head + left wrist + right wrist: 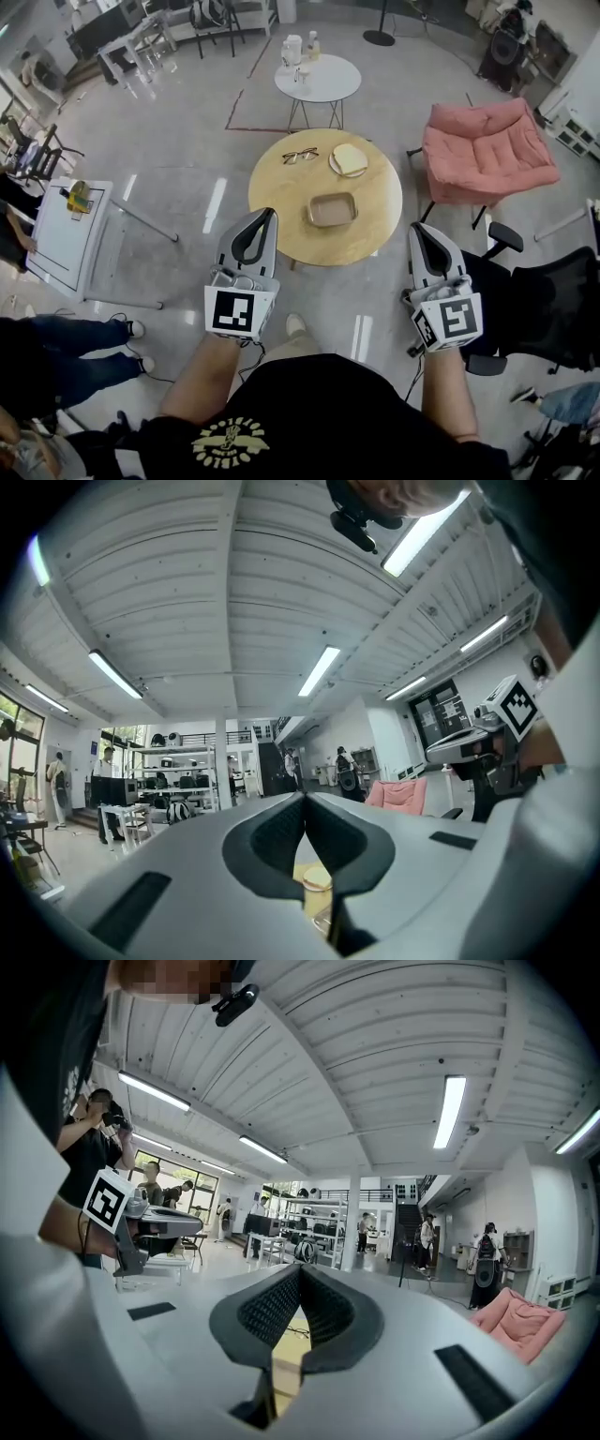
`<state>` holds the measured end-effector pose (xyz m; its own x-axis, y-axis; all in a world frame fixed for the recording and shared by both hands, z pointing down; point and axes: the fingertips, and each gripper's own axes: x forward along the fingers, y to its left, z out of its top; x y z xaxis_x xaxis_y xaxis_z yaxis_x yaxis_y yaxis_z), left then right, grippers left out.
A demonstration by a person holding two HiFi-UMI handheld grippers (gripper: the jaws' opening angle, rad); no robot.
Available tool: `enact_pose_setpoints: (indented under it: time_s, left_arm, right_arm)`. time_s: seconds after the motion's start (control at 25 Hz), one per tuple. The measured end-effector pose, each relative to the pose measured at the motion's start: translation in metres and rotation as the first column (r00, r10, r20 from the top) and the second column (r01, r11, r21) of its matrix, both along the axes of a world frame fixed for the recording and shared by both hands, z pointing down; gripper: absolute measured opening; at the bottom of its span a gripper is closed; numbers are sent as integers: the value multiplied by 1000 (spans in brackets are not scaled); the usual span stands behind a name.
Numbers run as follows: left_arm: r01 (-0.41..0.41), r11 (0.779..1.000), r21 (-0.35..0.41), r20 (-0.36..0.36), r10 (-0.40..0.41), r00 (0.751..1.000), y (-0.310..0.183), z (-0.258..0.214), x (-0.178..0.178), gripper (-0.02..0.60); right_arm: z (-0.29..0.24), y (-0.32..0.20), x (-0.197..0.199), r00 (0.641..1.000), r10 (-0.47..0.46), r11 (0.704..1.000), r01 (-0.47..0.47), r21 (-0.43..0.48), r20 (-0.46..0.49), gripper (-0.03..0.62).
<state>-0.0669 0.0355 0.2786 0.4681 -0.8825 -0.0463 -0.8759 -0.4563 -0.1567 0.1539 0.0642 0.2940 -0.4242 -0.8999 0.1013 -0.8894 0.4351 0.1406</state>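
Observation:
A round wooden table [281,202] stands in front of me. On it lie a pair of glasses [300,156], a plate with a slice of bread [349,160] and a small rectangular dish [332,209]. My left gripper [270,213] hovers over the table's near left edge, jaws shut and holding nothing. My right gripper [415,227] hangs just off the table's right edge, also shut and empty. In the left gripper view the closed jaws [305,797] hide most of the table. The right gripper view shows the glasses [296,1332] through the gap below its shut jaws [300,1269].
A small white round table [328,84] with bottles stands behind the wooden one. To the right are a pink armchair [483,150] and a black office chair [548,300]. At the left are a white table [56,239] and a seated person's legs [66,352].

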Motion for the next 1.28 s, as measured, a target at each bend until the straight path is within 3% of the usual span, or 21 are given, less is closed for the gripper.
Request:
enact_pose_setpoints:
  time_s: [0.36, 0.88, 1.28]
  left_arm:
    - [-30, 999, -11, 16, 30, 999, -36, 2, -17, 17]
    - [-68, 997, -20, -20, 68, 997, -83, 12, -55, 17]
    - [-108, 993, -54, -7, 107, 994, -97, 23, -34, 17]
  right_arm:
    - [-8, -33, -13, 1000, 29, 1000, -29, 1, 9, 14]
    - [-17, -67, -51, 998, 63, 998, -63, 12, -19, 14]
    - [-11, -76, -33, 997, 81, 997, -81, -8, -18, 14]
